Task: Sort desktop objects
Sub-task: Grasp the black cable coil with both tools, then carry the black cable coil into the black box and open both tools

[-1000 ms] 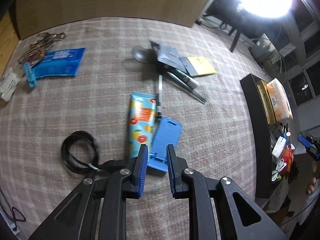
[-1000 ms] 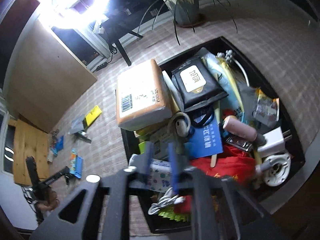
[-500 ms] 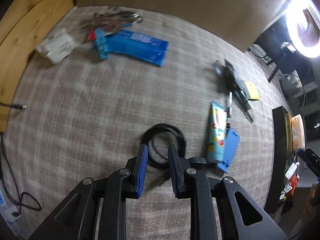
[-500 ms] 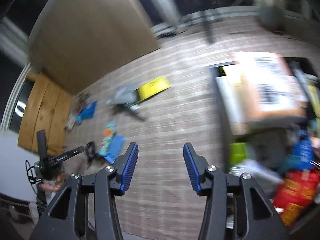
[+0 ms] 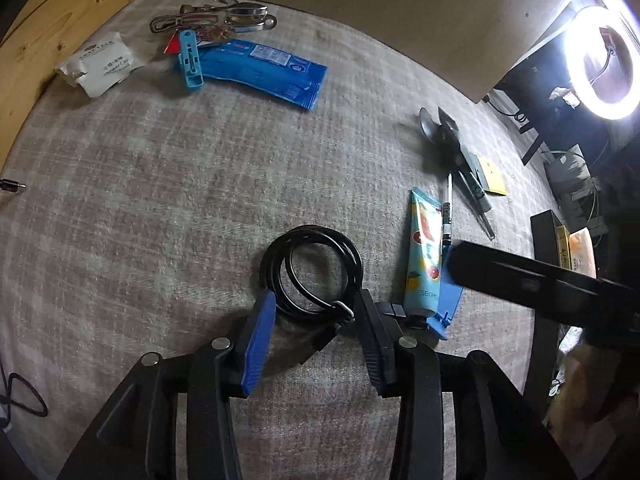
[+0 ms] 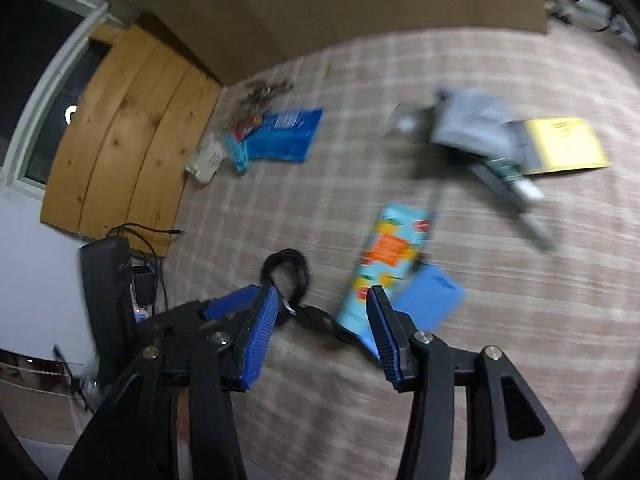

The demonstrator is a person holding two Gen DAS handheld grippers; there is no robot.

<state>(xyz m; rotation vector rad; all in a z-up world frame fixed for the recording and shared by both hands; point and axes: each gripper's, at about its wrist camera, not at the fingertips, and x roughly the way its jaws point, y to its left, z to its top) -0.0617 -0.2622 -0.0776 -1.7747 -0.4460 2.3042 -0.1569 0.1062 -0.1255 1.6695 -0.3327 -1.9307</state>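
Observation:
A coiled black cable [image 5: 312,270] lies on the checked cloth just ahead of my left gripper [image 5: 314,322], which is open with its jaws either side of the coil's near edge. Right of it lie a colourful tube [image 5: 425,254], a pen [image 5: 447,210] and a blue card holder [image 5: 450,304]. My right gripper [image 6: 322,320] is open and empty above the cable [image 6: 286,272] and the tube [image 6: 386,256]; its body crosses the left wrist view [image 5: 532,280]. My left gripper also shows at the left of the right wrist view [image 6: 236,304].
At the back left lie a blue wipes pack [image 5: 266,68], a blue clip [image 5: 190,60], a white packet [image 5: 100,64] and metal keys [image 5: 216,18]. A grey pouch [image 6: 472,122] and yellow notepad [image 6: 564,144] lie at the right. A black bin [image 5: 546,280] stands at the right edge.
My left gripper has opened wide and come down over the black cable. My right gripper has swung away from the full bin toward the cable and tube, still open.

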